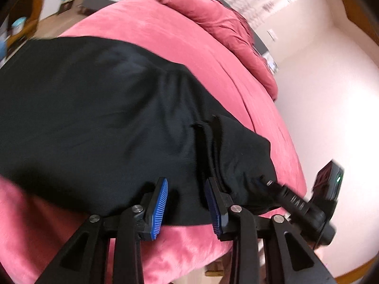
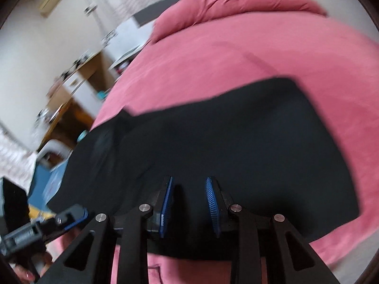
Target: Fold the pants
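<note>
One pair of black pants (image 1: 99,108), laid across the near part of the bed. One pink bedspread (image 1: 184,54) under them. One bunched pink duvet (image 1: 227,21) heaped at the bed's far edge. Two grippers: left gripper (image 1: 187,207) and right gripper (image 2: 189,206), each with two fingers and two blue ribbed pads (image 1: 160,209). Right wrist view: one wooden desk (image 2: 71,90) off the bed's left edge; small items on it too blurred to count.
</note>
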The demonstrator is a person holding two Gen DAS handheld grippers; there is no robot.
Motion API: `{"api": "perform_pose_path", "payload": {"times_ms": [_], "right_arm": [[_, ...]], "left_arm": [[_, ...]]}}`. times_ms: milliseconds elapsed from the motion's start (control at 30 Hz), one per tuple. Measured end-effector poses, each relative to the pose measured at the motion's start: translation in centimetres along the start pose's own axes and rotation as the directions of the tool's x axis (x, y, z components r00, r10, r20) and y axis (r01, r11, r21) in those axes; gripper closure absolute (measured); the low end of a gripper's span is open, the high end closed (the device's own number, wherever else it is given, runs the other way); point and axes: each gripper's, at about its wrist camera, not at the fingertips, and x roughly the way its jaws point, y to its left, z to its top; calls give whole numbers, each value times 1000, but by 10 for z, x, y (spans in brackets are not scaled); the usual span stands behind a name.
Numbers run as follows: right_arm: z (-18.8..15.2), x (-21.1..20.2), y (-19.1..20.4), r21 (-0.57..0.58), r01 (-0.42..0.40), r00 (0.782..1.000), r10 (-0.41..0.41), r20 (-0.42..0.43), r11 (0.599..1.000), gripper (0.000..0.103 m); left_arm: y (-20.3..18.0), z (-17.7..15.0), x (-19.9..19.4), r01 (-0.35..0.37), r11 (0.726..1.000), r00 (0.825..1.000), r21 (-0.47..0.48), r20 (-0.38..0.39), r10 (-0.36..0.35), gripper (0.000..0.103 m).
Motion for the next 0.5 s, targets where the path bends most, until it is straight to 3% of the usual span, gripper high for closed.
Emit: {"api": "perform_pose_path", "payload": {"times_ms": [200, 267, 333, 500], "right_arm": [[-13, 15, 25, -93, -16, 999, 13, -36, 996, 70], [-16, 15, 28, -125, -3, 999, -2, -40, 992, 67], [-18, 15, 29, -138, 7, 999, -13, -39, 990, 66], [-18, 17, 31, -118, -1, 999, -4, -41, 993, 66]], "left_arm": [[28, -7, -24, 62, 988, 998, -143, 6, -62, 67], [38, -12, -29, 115, 975, 993, -193, -2, -118, 54], [45, -18, -36, 137, 960, 990, -243, -13, -144, 48], [63, -14, -37, 64, 937, 998, -343, 5, -66, 44]]}}
